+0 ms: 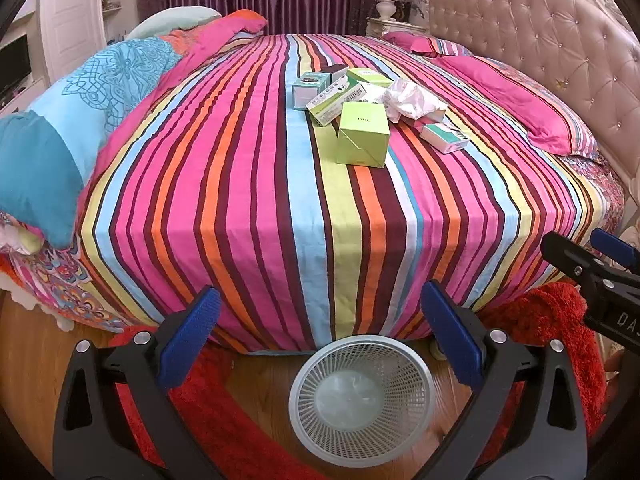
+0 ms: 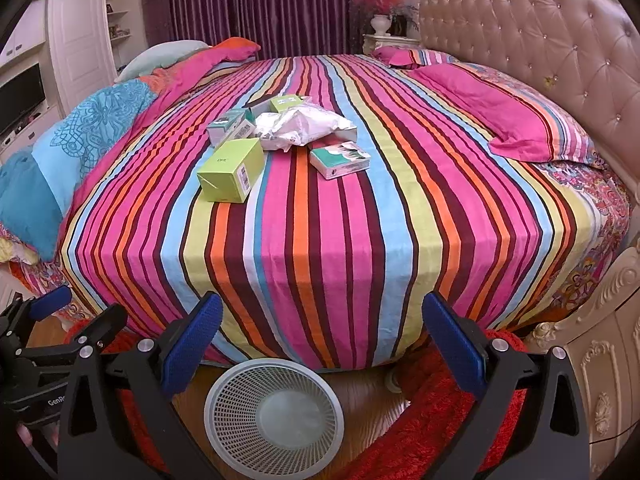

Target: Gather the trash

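A heap of trash lies on the striped bed (image 1: 248, 184): a lime green box (image 1: 363, 135) (image 2: 232, 170) at the front, crumpled white paper (image 1: 412, 98) (image 2: 300, 124), a teal and white box (image 1: 444, 138) (image 2: 340, 158) and several small boxes (image 1: 310, 88) behind. A white mesh basket (image 1: 362, 392) (image 2: 274, 410) stands empty on the floor at the bed's foot. My left gripper (image 1: 320, 328) is open and empty above the basket, short of the bed. My right gripper (image 2: 322, 334) is open and empty too, beside it on the right (image 1: 588, 252).
A tufted headboard (image 1: 540, 40) rises on the right with pink pillows (image 1: 516, 96) before it. A blue and pink duvet (image 1: 80, 112) is bunched on the left. A red shaggy rug (image 2: 432, 420) lies on the wood floor around the basket. A nightstand with a vase (image 1: 386, 10) stands at the back.
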